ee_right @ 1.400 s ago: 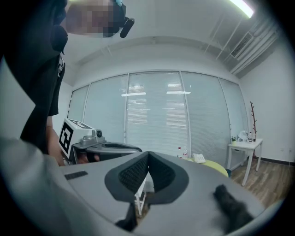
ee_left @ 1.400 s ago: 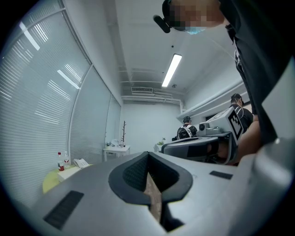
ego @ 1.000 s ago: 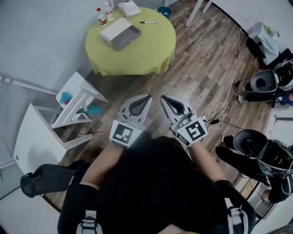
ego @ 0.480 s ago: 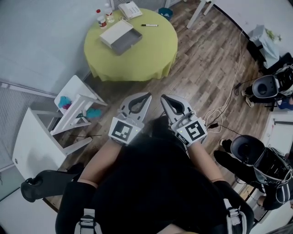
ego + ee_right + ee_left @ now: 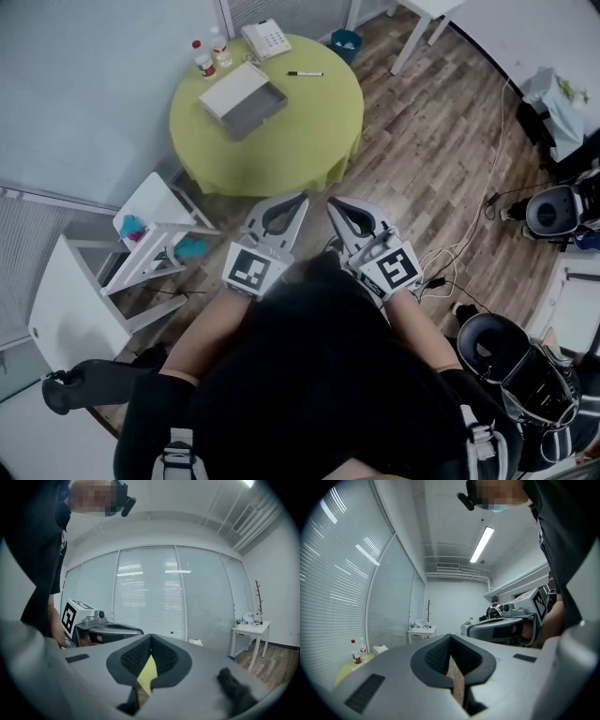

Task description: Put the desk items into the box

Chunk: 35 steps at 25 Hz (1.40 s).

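Note:
A round table with a yellow-green cloth (image 5: 281, 131) stands ahead of me on the wood floor. On it lie an open grey box (image 5: 246, 98) with a white lid, a black marker (image 5: 305, 73), a white telephone (image 5: 265, 37) and two small bottles (image 5: 208, 54). My left gripper (image 5: 301, 200) and right gripper (image 5: 332, 204) are held side by side in front of my body, well short of the table. Both are shut and hold nothing. The jaws meet at the tip in the left gripper view (image 5: 450, 637) and in the right gripper view (image 5: 151, 637).
White furniture (image 5: 150, 239) with small blue things on it lies tipped at the left. A blue bin (image 5: 345, 42) and white table legs (image 5: 412, 37) stand beyond the table. Cables (image 5: 455, 248) cross the floor at the right, near black chairs (image 5: 553, 211).
The view has shifted towards the round table, which now sits a little lower in the frame. Both grippers stay shut and side by side.

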Motion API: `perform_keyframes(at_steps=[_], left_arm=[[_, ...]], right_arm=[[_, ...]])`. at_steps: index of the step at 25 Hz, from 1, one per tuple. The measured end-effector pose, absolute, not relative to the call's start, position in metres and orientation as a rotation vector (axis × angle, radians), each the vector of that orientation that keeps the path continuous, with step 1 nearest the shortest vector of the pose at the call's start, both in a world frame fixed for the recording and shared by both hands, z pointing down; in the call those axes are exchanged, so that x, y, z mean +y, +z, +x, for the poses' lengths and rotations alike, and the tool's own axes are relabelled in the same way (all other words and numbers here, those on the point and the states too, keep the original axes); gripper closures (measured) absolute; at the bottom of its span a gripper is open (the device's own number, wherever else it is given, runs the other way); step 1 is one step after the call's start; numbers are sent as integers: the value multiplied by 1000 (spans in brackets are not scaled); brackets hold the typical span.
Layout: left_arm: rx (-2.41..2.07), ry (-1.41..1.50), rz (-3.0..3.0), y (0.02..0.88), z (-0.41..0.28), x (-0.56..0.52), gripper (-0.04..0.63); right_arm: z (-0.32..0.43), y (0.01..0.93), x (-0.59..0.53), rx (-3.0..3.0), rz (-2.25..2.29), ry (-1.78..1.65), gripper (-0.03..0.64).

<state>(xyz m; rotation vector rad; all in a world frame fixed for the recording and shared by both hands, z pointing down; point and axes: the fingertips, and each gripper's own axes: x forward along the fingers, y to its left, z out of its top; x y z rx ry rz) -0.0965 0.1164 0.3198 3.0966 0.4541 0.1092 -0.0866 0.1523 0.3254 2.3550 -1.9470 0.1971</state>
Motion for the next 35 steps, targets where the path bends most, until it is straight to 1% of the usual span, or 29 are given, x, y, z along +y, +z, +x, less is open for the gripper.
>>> perform_keyframes(at_steps=[4, 13, 24, 35], left_arm=[[394, 91, 3101, 313, -56, 118, 589], [298, 157, 3128, 317, 17, 136, 589], [183, 190, 3104, 322, 79, 154, 589], [152, 229, 3077, 349, 144, 103, 589]], right_arm=[[-45, 319, 152, -2002, 2329, 185, 603], [29, 310, 165, -2100, 2267, 157, 603], [93, 317, 176, -2189, 2199, 173, 603], [161, 341, 123, -2188, 2151, 252, 603]])
